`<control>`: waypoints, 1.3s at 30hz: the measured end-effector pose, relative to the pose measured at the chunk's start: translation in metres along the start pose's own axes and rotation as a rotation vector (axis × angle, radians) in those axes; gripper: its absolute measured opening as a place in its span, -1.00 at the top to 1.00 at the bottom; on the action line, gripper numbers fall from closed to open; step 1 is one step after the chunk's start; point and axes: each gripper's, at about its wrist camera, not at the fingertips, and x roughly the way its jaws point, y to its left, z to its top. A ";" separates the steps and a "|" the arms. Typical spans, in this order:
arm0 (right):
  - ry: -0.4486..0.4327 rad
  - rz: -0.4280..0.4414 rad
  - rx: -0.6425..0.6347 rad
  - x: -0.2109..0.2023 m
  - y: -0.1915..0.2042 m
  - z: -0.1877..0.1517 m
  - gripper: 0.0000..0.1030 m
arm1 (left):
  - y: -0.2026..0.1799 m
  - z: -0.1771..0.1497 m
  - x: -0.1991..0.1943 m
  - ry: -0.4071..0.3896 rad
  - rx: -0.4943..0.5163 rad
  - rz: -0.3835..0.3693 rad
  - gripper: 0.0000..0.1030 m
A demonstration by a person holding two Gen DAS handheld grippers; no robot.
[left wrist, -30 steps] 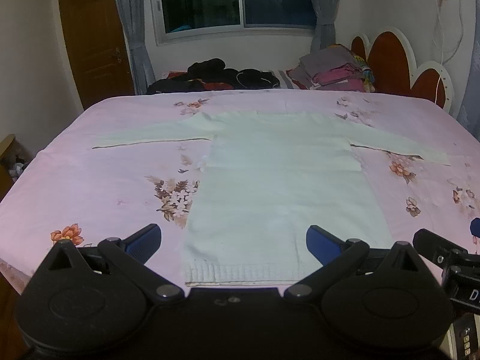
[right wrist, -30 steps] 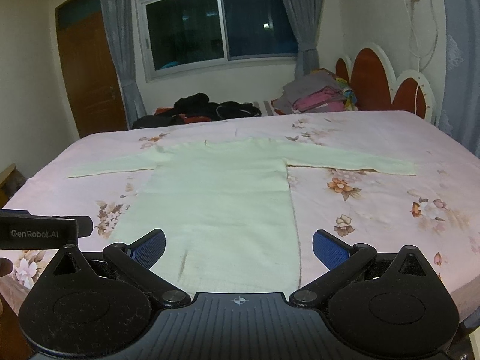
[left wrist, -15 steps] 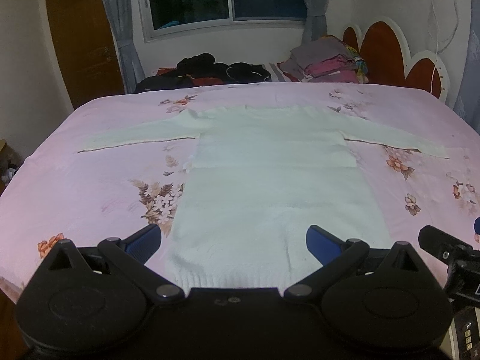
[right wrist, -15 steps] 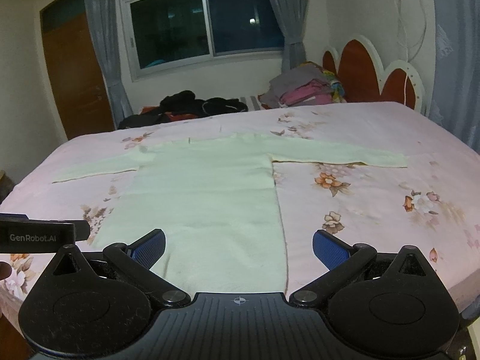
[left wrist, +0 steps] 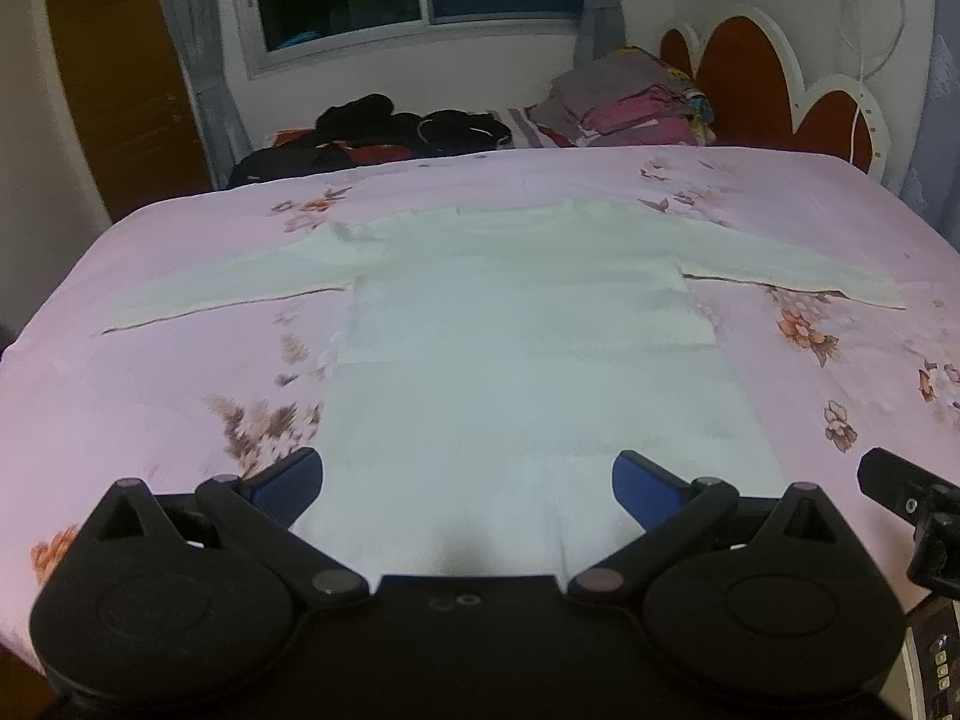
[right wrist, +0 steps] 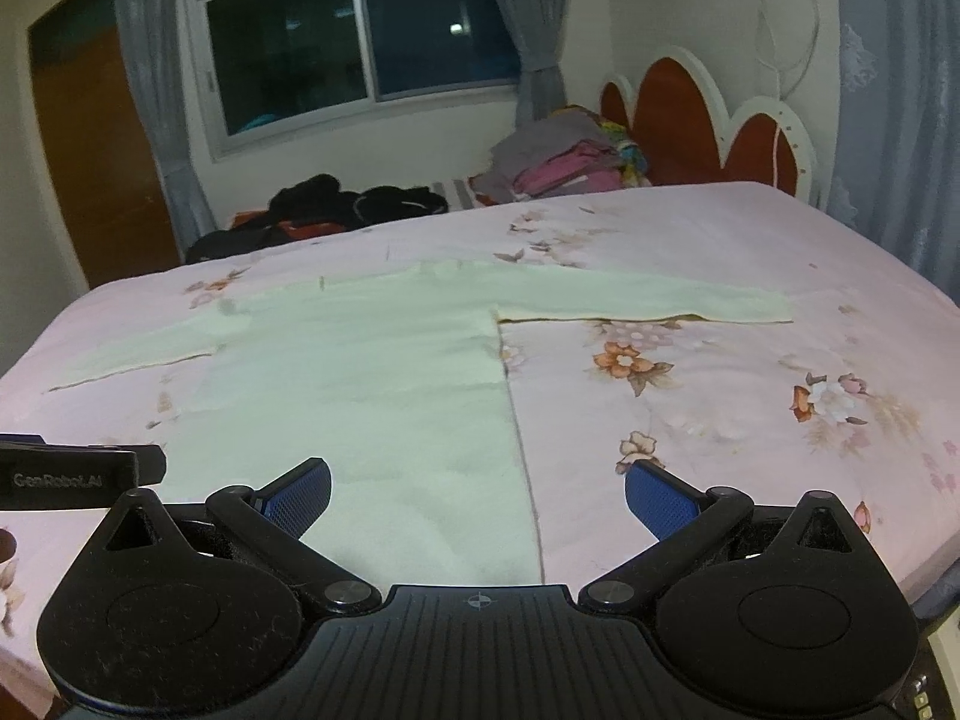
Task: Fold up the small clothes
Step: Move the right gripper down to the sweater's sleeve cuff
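Observation:
A pale green long-sleeved sweater (left wrist: 516,348) lies flat on the pink floral bed, sleeves spread to both sides, hem toward me. It also shows in the right wrist view (right wrist: 372,378). My left gripper (left wrist: 468,483) is open and empty over the hem's middle. My right gripper (right wrist: 477,495) is open and empty over the sweater's right side seam near the hem. The hem itself is hidden behind both grippers.
The pink floral bedspread (left wrist: 150,396) covers the bed. Dark clothes (left wrist: 384,132) and a stack of folded clothes (left wrist: 630,102) lie at the far edge. A red and white headboard (left wrist: 774,78) stands at the right. The other gripper's body (right wrist: 78,474) shows at left.
Both grippers have moved forward over the sweater's lower part, so the ribbed hem has slipped out of sight beneath them. Both stay open.

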 end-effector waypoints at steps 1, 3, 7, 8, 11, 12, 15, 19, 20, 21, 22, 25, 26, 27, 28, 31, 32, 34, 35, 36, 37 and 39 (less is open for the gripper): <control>0.002 -0.009 0.006 0.005 0.000 0.003 -1.00 | 0.000 0.004 0.005 0.002 0.005 -0.004 -1.00; 0.005 -0.026 0.022 0.015 0.001 0.008 -1.00 | 0.001 0.013 0.016 0.001 0.019 -0.014 -1.00; 0.007 -0.063 0.049 0.033 0.004 0.020 -1.00 | 0.005 0.030 0.038 0.000 0.044 -0.035 -1.00; 0.007 -0.073 0.053 0.037 0.005 0.022 -1.00 | 0.006 0.034 0.044 0.001 0.048 -0.043 -1.00; 0.006 -0.102 0.062 0.050 0.009 0.031 -1.00 | 0.010 0.047 0.061 0.005 0.056 -0.065 -1.00; 0.007 -0.113 0.066 0.055 0.010 0.034 -1.00 | 0.011 0.051 0.067 0.007 0.061 -0.072 -0.99; 0.003 -0.142 0.081 0.068 0.011 0.045 -1.00 | 0.013 0.062 0.082 0.010 0.074 -0.089 -0.99; -0.009 -0.174 0.099 0.082 0.008 0.056 -1.00 | 0.014 0.073 0.098 0.011 0.081 -0.099 -0.99; -0.009 -0.179 0.103 0.086 0.006 0.058 -1.00 | 0.014 0.076 0.102 0.014 0.080 -0.098 -0.99; -0.007 -0.182 0.105 0.089 0.005 0.060 -1.00 | 0.013 0.078 0.106 0.017 0.078 -0.097 -0.99; -0.005 -0.184 0.106 0.093 0.002 0.063 -1.00 | 0.012 0.080 0.110 0.021 0.076 -0.097 -0.99; -0.004 -0.187 0.106 0.102 -0.007 0.068 -1.00 | 0.007 0.085 0.119 0.028 0.069 -0.088 -0.99; -0.003 -0.186 0.106 0.106 -0.011 0.070 -1.00 | 0.005 0.087 0.123 0.032 0.067 -0.085 -0.99; -0.002 -0.182 0.105 0.110 -0.016 0.073 -1.00 | 0.003 0.089 0.127 0.035 0.062 -0.080 -0.99; 0.000 -0.177 0.103 0.115 -0.021 0.075 -1.00 | 0.000 0.091 0.130 0.037 0.055 -0.075 -0.99; 0.005 -0.157 0.093 0.127 -0.036 0.081 -1.00 | -0.010 0.098 0.137 0.039 0.037 -0.061 -0.99; 0.010 -0.148 0.090 0.133 -0.044 0.085 -1.00 | -0.014 0.101 0.140 0.038 0.034 -0.053 -0.99; 0.018 -0.133 0.090 0.144 -0.057 0.091 -1.00 | -0.024 0.108 0.145 0.031 0.024 -0.045 -0.99; 0.020 -0.127 0.090 0.150 -0.065 0.096 -1.00 | -0.029 0.111 0.147 0.027 0.019 -0.040 -0.99; 0.019 -0.125 0.089 0.154 -0.072 0.099 -1.00 | -0.034 0.114 0.151 0.026 0.016 -0.034 -0.99; 0.020 -0.125 0.089 0.160 -0.080 0.103 -1.00 | -0.040 0.117 0.155 0.025 0.015 -0.034 -0.99; 0.024 -0.126 0.090 0.170 -0.096 0.108 -1.00 | -0.052 0.123 0.164 0.031 0.013 -0.039 -0.99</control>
